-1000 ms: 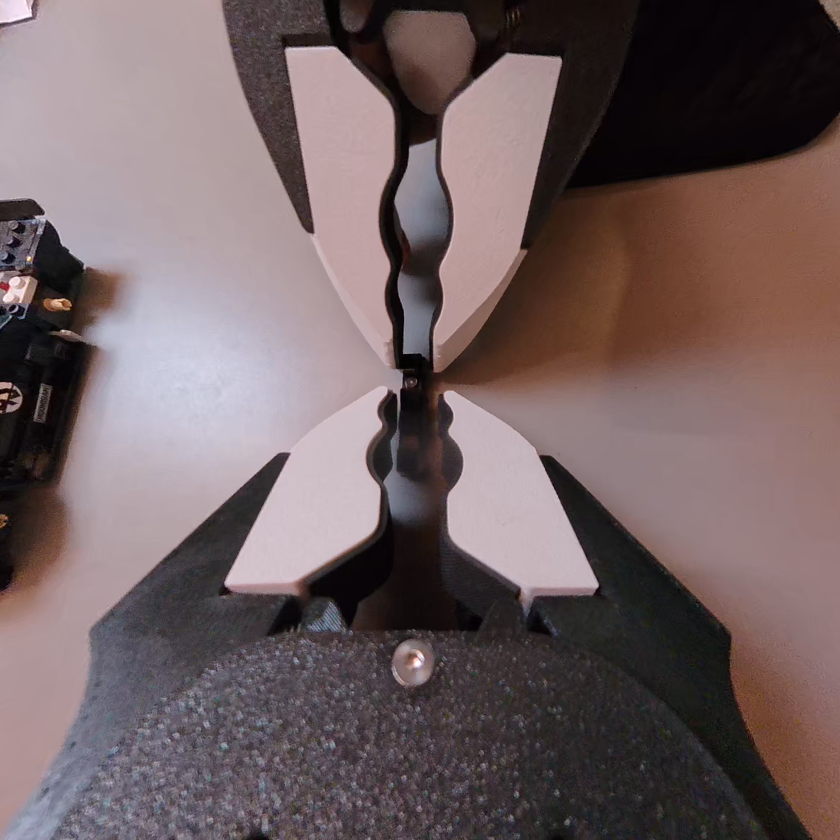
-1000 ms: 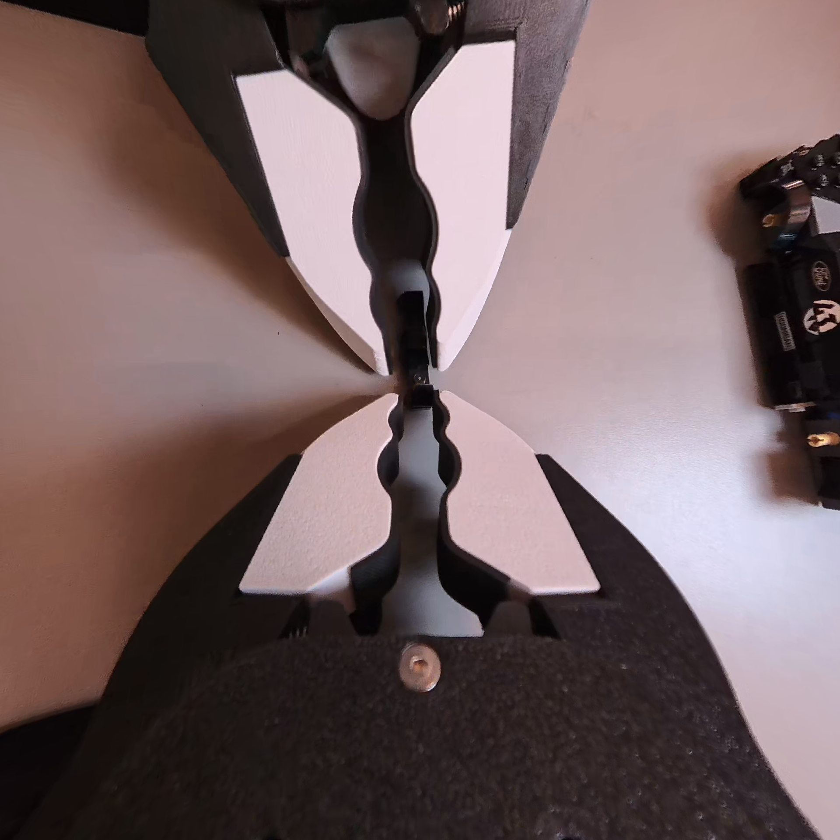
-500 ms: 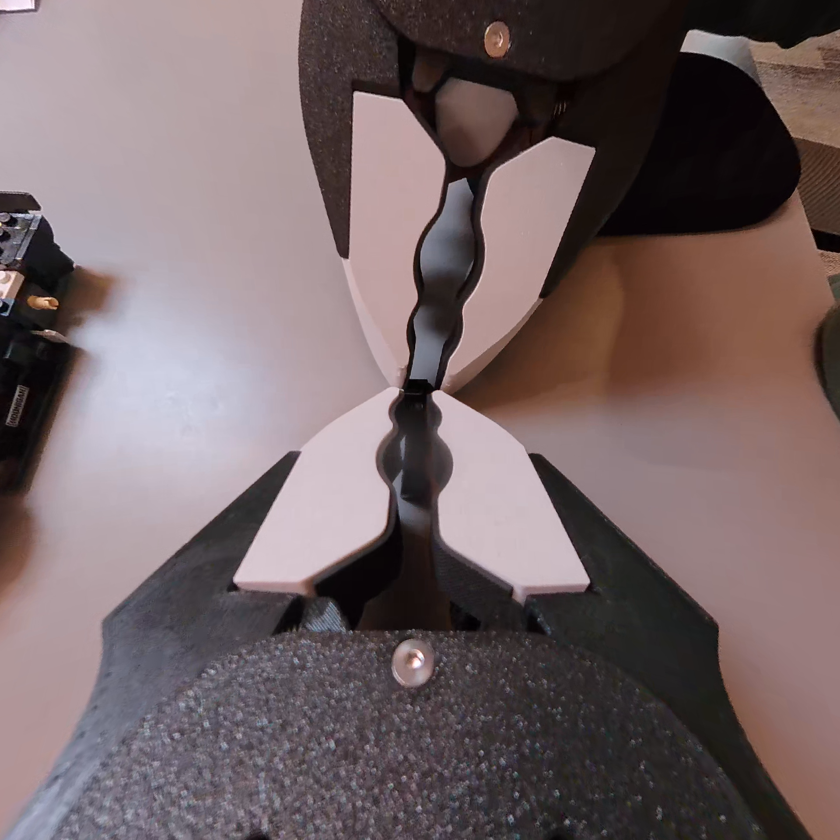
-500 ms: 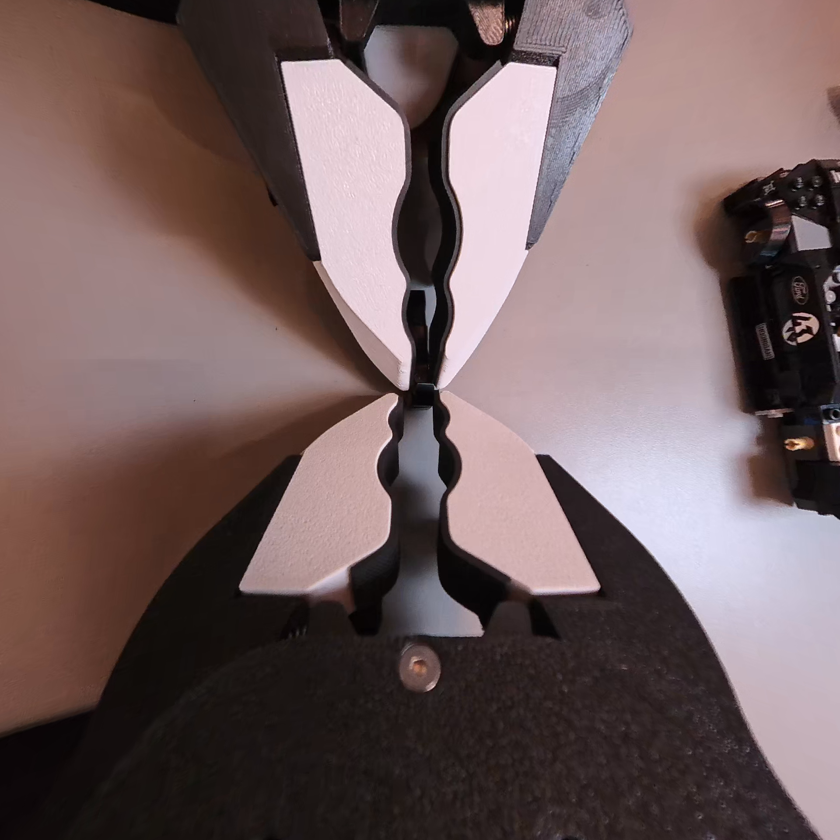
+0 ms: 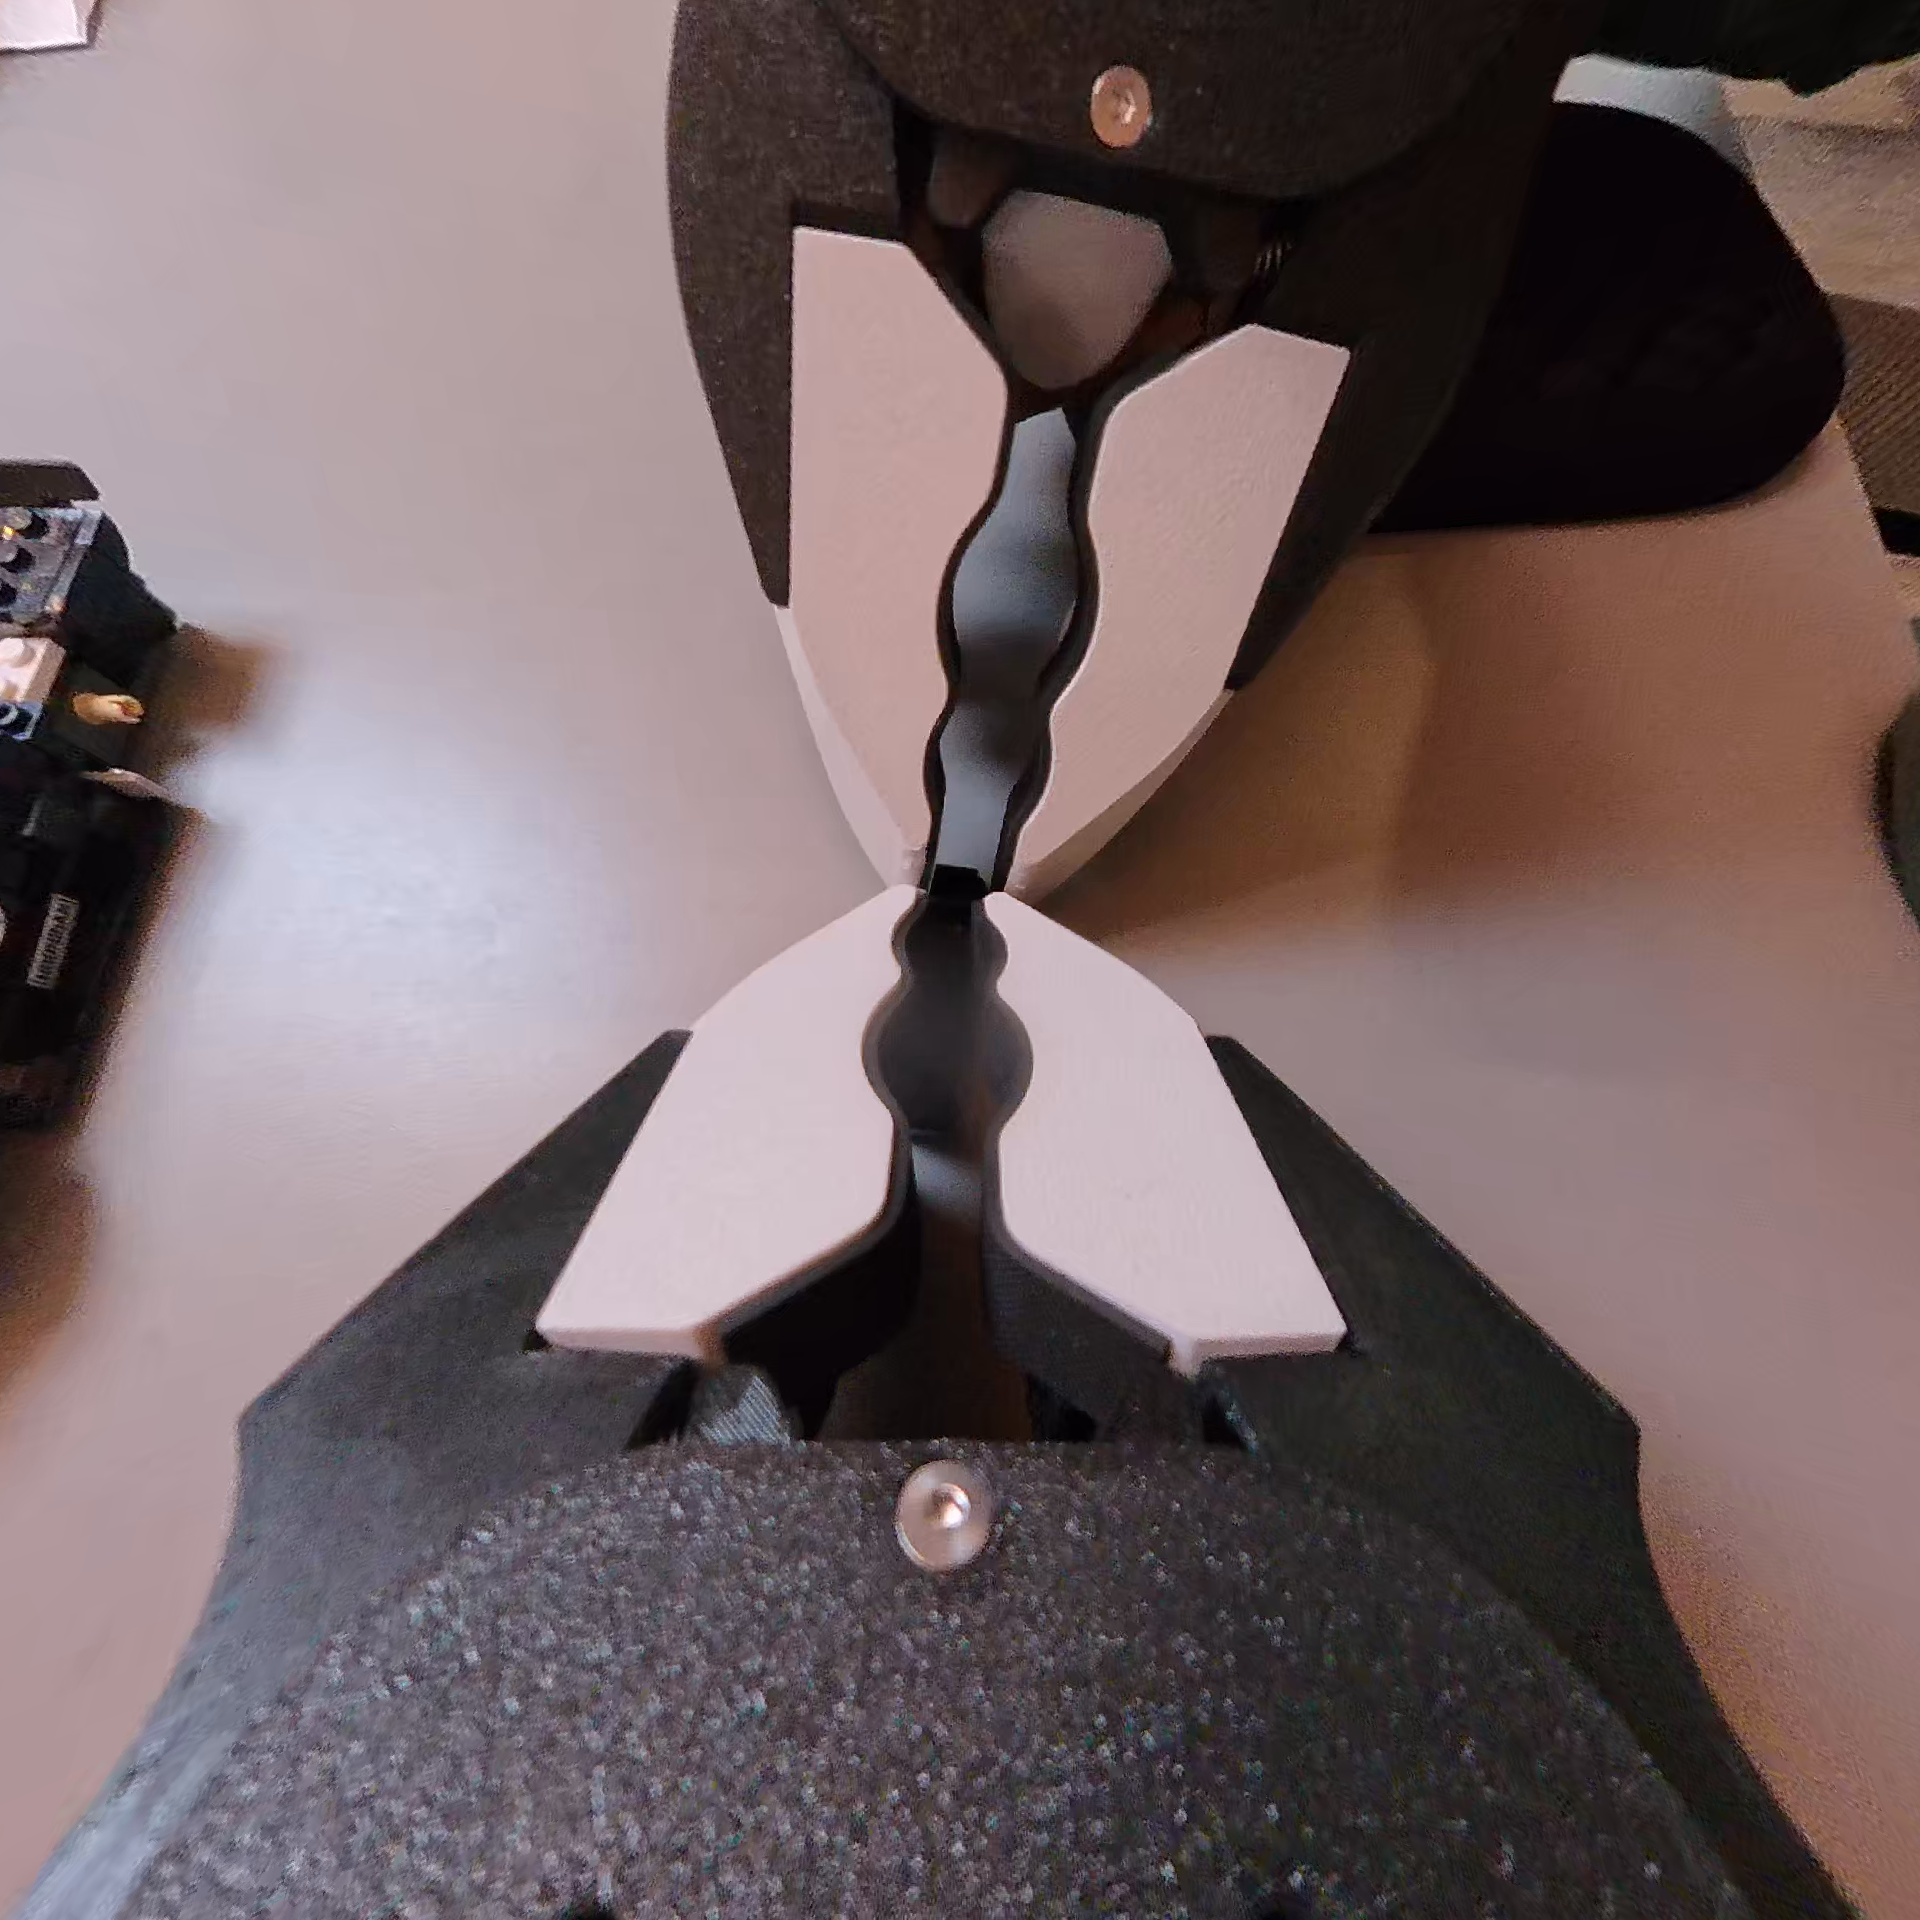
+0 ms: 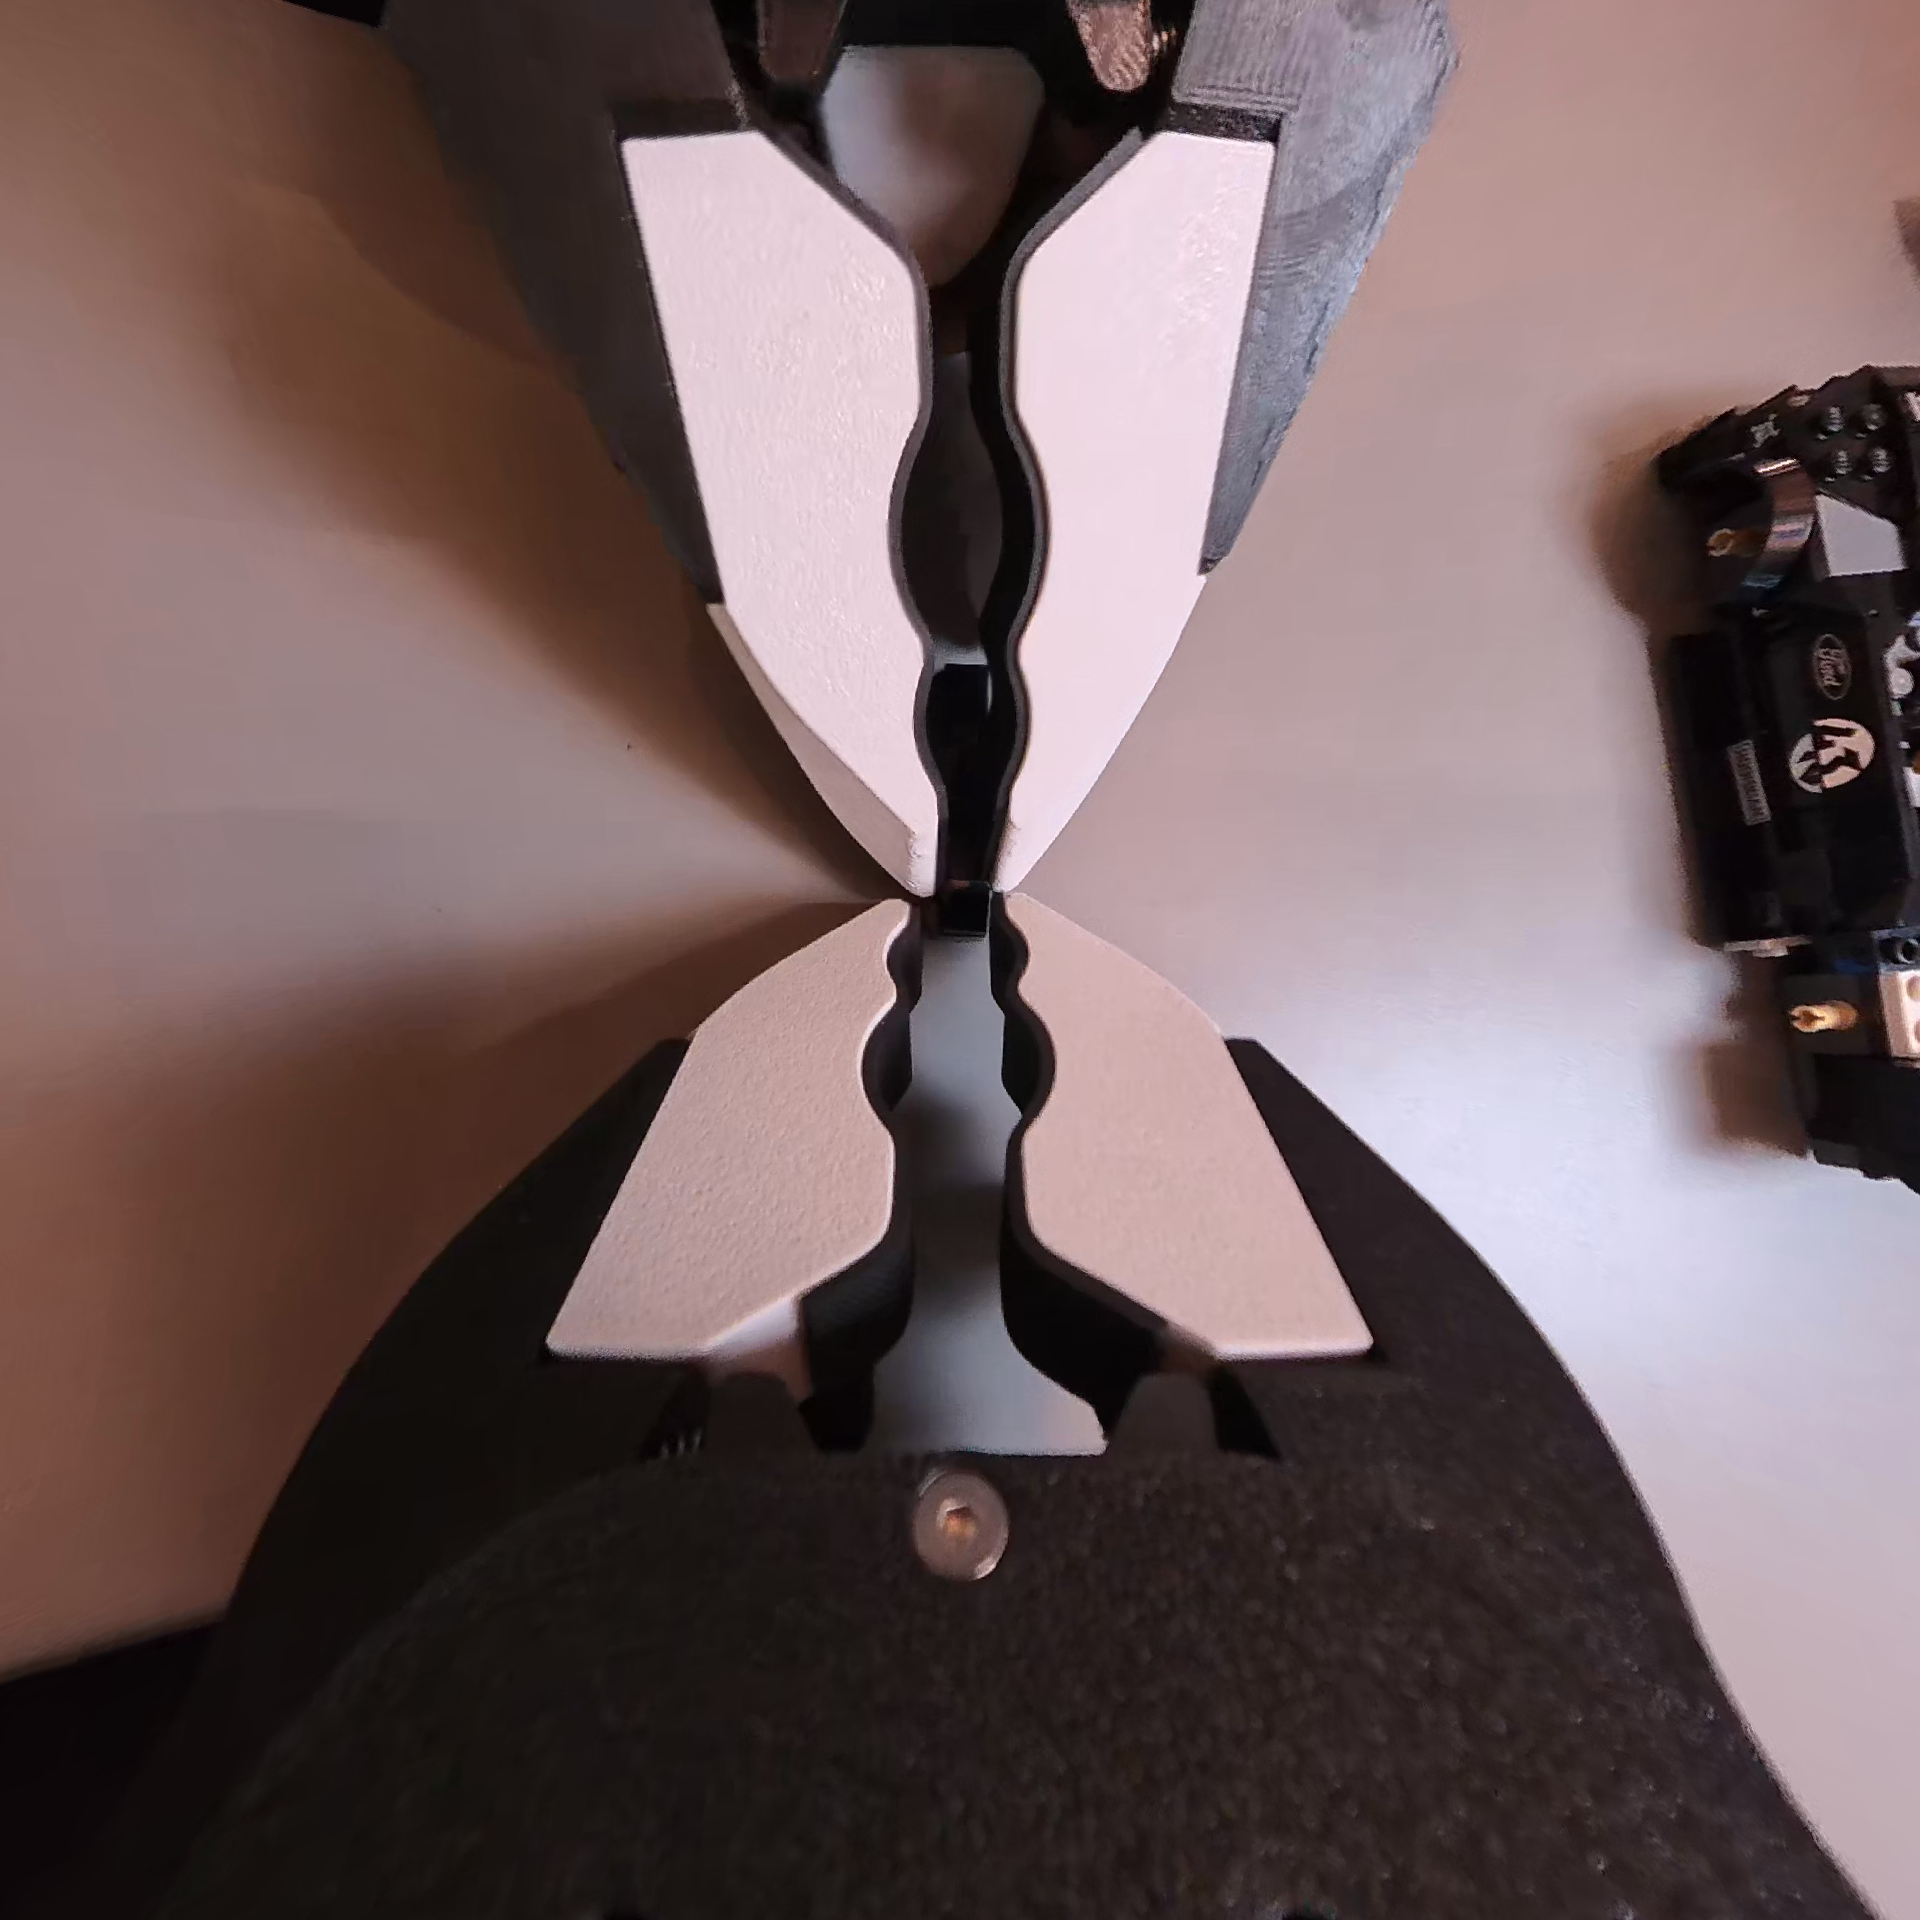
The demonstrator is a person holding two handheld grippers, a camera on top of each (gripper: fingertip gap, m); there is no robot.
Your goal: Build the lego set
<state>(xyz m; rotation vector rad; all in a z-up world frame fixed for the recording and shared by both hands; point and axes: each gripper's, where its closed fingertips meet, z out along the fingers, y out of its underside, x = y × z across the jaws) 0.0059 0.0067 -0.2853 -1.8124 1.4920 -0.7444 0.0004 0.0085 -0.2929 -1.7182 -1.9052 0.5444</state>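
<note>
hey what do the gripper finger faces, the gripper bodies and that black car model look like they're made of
Finger faces: matte white, finely textured, probably printed plastic or a coating.

Gripper bodies: black, grainy and speckled; the left gripper's shell shows layer lines, suggesting 3D-printed plastic.

Lego car: glossy black moulded plastic bricks with studs.

Small black piece between the tips: likely the same plastic.

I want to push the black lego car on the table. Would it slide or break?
The black lego car lies flat on the smooth table, so it would probably slide rather than tip. It looks half-built, with small pegs sticking out, so a hard shove might pop bits off. It is probably light.
</note>
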